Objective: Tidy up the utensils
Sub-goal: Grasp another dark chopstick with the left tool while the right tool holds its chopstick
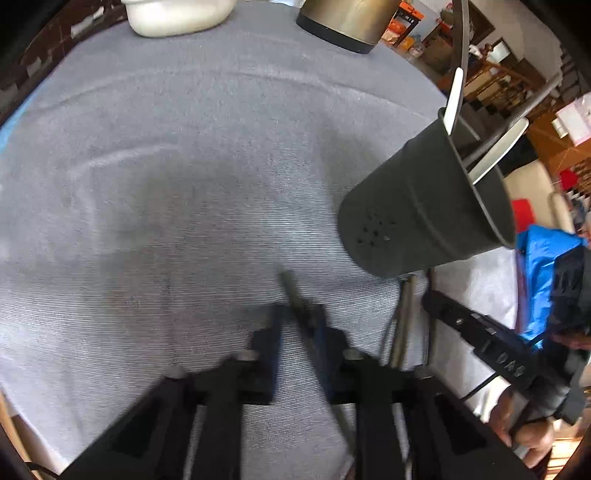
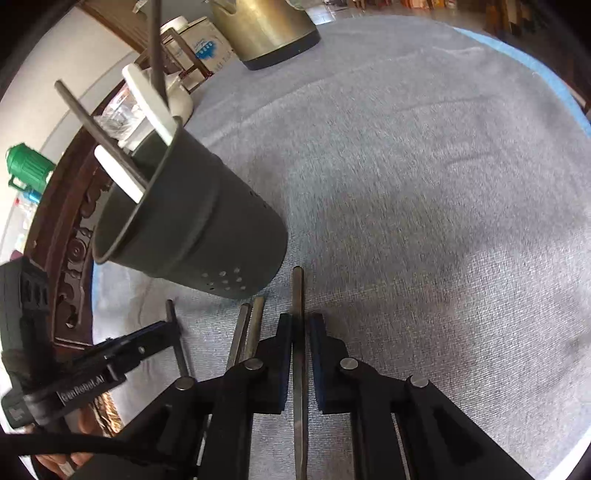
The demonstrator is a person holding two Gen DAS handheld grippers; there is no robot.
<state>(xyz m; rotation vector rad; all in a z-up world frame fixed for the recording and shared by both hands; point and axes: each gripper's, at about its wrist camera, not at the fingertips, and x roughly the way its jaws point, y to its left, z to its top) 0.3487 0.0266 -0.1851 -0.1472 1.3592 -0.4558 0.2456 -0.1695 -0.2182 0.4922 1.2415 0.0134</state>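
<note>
Right gripper (image 2: 300, 325) clamps a dark chopstick (image 2: 297, 295) lengthwise along its fingers; holder (image 2: 207, 236) lies far-left. Left gripper (image 1: 295, 317), nearly closed, apparently pinches another.

On the cloth-covered surface (image 2: 424, 184) stands a utensil holder (image 2: 207, 229), with several handles (image 2: 147, 96) rising out of its open top. Just before its base lie loose chopsticks (image 2: 255, 325) side by side. One chopstick (image 2: 297, 332) sits between the fingers of the right gripper (image 2: 300, 332). A kettle (image 2: 262, 29) stands at the far edge, with a bowl (image 1: 173, 18) beside it.
</note>
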